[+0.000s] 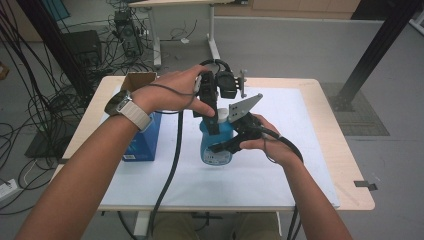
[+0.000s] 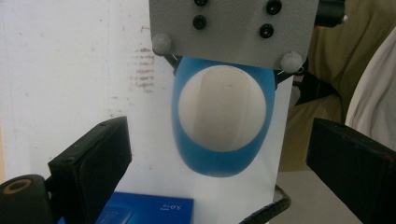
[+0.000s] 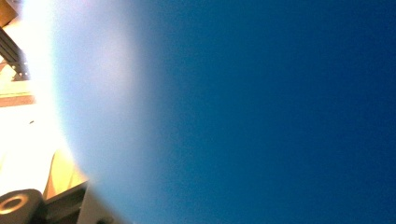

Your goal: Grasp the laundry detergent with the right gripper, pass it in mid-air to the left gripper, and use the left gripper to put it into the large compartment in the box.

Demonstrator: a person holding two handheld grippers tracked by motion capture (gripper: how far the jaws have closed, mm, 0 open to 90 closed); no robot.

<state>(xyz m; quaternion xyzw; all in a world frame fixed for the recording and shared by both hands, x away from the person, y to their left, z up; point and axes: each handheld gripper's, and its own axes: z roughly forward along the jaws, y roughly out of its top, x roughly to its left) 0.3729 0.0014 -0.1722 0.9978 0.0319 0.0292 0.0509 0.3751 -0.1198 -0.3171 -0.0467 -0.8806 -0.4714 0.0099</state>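
Note:
A blue bottle (image 1: 215, 147) with a white cap (image 1: 221, 115) stands upright on the white mat (image 1: 280, 165) at the table's middle. My right gripper (image 1: 222, 146) comes in from the right and is shut on the bottle's body; its grey plate (image 1: 245, 106) sits above it. The bottle's blue side (image 3: 257, 112) lies blurred right against the lens in the right gripper view. My left gripper (image 1: 214, 117) points down over the cap, open. In the left gripper view the bottle (image 2: 219, 163) and cap (image 2: 222, 109) lie below, between the wide-apart jaws.
A blue box (image 1: 142, 142) stands on the mat just left of the bottle, under my left forearm, and its edge (image 2: 149, 210) also shows in the left gripper view. A brown cardboard box (image 1: 137, 80) sits behind it. Cables trail off the table's front edge.

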